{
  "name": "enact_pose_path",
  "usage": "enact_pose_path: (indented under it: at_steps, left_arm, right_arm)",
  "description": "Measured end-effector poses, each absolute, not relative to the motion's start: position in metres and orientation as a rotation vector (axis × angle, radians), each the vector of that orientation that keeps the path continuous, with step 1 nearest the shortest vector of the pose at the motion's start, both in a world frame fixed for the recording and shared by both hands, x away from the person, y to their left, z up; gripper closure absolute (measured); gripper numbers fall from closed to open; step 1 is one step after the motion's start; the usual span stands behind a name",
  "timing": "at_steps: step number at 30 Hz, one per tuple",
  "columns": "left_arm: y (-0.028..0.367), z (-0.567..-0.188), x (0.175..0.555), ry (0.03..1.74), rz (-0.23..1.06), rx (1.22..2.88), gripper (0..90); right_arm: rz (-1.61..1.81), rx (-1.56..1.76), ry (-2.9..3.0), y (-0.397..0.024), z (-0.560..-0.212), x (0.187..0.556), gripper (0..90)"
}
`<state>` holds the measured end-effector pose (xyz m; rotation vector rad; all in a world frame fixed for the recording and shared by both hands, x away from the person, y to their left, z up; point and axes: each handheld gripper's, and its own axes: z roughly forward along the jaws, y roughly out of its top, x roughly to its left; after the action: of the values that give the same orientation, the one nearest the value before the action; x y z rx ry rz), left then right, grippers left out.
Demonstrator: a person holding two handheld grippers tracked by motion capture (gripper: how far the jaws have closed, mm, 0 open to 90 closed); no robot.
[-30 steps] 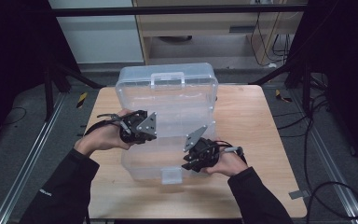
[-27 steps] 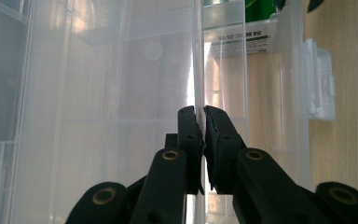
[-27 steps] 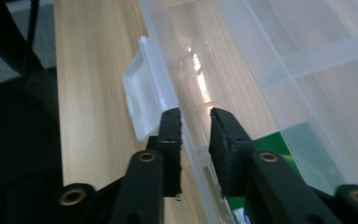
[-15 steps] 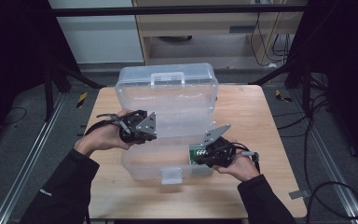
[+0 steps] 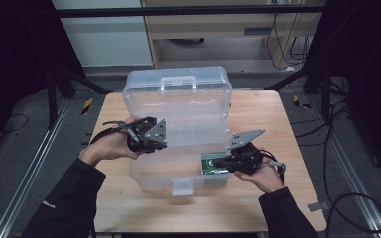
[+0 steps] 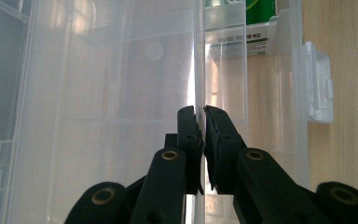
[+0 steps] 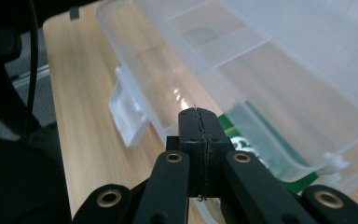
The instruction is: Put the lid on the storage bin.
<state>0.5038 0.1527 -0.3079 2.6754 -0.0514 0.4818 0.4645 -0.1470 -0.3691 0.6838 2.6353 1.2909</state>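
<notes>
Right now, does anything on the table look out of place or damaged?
Nothing stands out. The clear plastic box sits open on the table, its lid upright. The left tool pinches a thin clear wall; a green packet lies inside.

Black tongs (image 6: 200, 135), brass rivets, dark sleeves (image 5: 67, 203)

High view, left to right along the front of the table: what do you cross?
Left hand → left claw, clamped on a box wall → box latch → green pack in the box → right claw, shut → right hand.
</notes>
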Motion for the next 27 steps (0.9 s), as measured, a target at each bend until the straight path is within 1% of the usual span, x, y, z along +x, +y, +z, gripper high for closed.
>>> enact_pose_path:
  at_steps: [10, 16, 27]
  left_arm:
    - [0.153, -0.308, 0.504, -0.048, 0.479, 2.671, 84.3]
    - [0.152, -0.308, 0.504, -0.047, 0.475, 2.673, 84.3]
    - [0.153, -0.309, 0.504, -0.042, 0.467, 2.665, 84.3]
  right_arm:
    - [1.521, 0.744, 2.464, -0.159, -0.350, 0.468, 90.0]
    - [1.620, 0.836, 2.290, -0.170, -0.339, 0.476, 90.0]
    - [1.613, 0.963, 2.165, -0.175, -0.331, 0.507, 90.0]
